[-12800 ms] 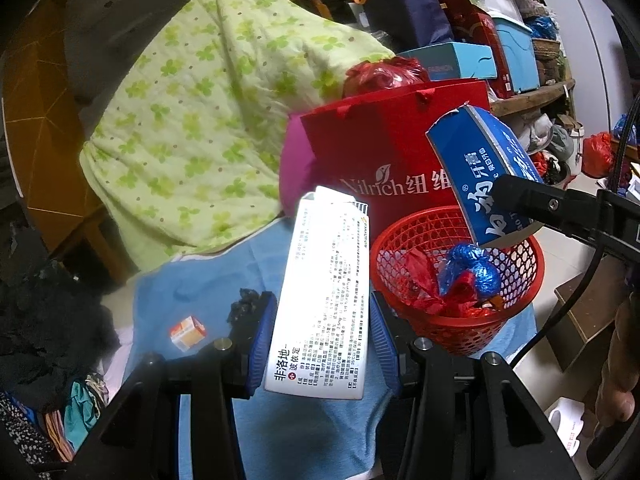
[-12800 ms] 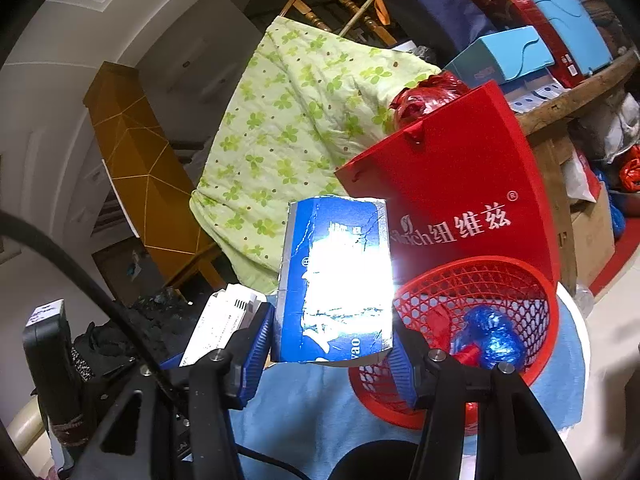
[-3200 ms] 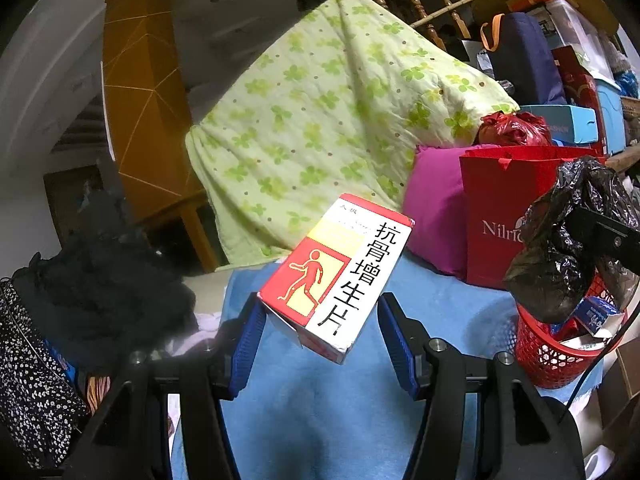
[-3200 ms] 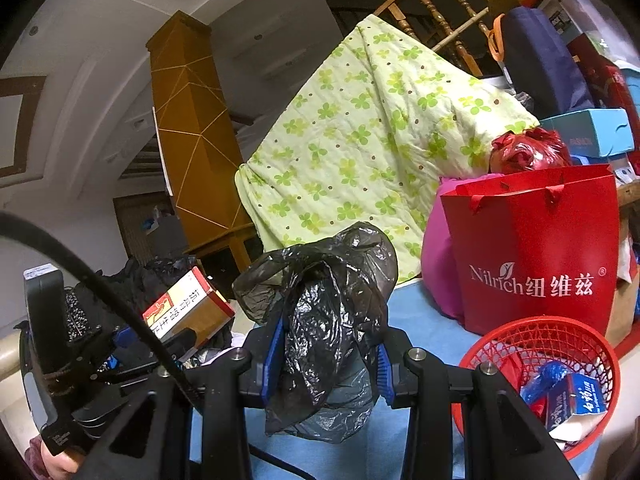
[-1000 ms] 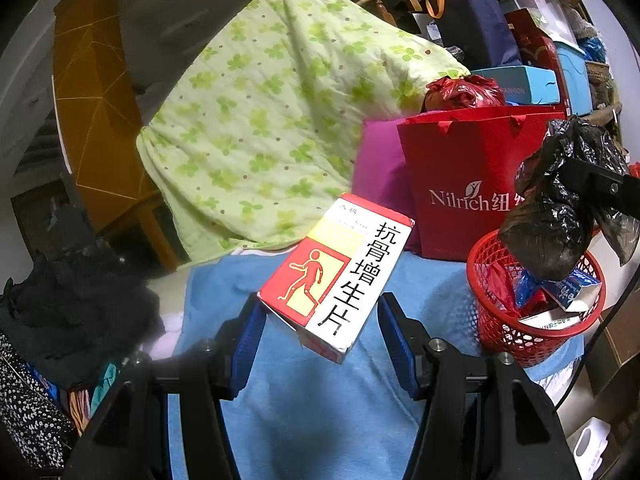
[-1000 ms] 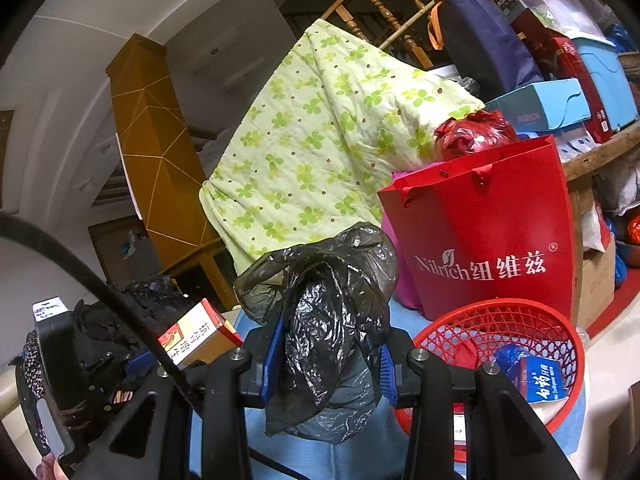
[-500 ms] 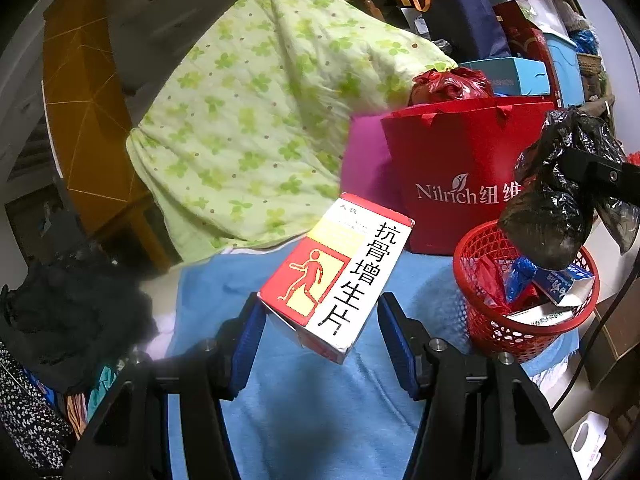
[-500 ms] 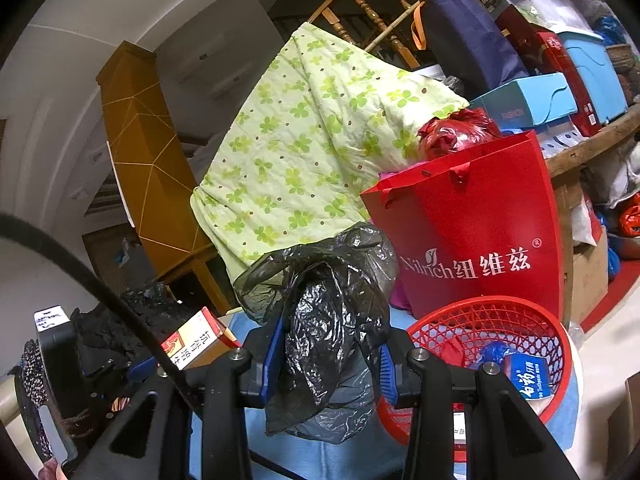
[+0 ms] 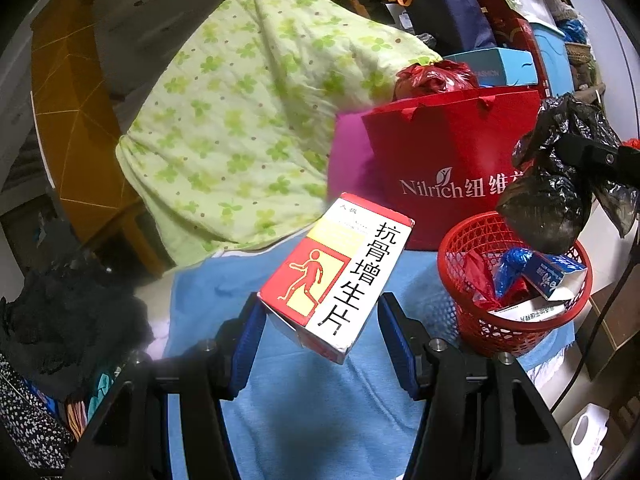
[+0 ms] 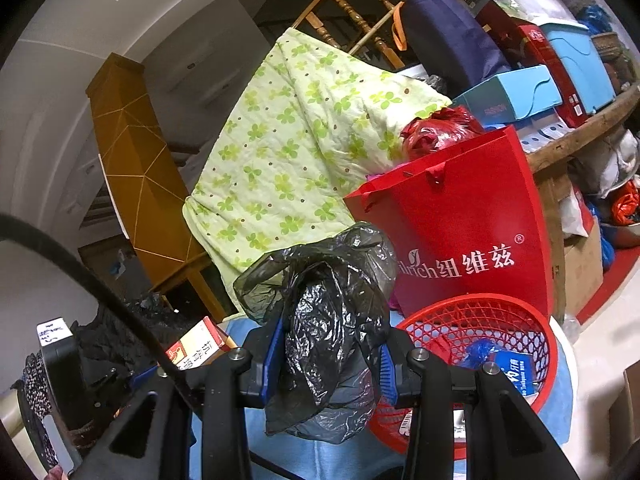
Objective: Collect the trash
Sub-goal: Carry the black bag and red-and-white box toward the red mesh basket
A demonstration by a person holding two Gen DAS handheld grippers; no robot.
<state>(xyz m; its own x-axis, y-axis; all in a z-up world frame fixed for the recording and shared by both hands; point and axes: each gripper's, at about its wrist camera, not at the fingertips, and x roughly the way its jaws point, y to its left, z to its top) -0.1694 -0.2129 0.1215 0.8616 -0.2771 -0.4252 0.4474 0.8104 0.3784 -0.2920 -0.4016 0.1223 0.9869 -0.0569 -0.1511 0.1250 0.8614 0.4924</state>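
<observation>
Both loads have come nearer the red basket point(image 9: 516, 316): right gripper point(image 10: 328, 364) clamps the black bag point(image 10: 332, 320), left gripper point(image 9: 320, 332) the medicine box point(image 9: 340, 276), drop pending.

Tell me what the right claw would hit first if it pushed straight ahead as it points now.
Probably the red gift bag. The right claw, shut on the black bag, points at the gift bag's left part, above and left of the red basket. Depth is unclear; the green quilt lies just left.
</observation>
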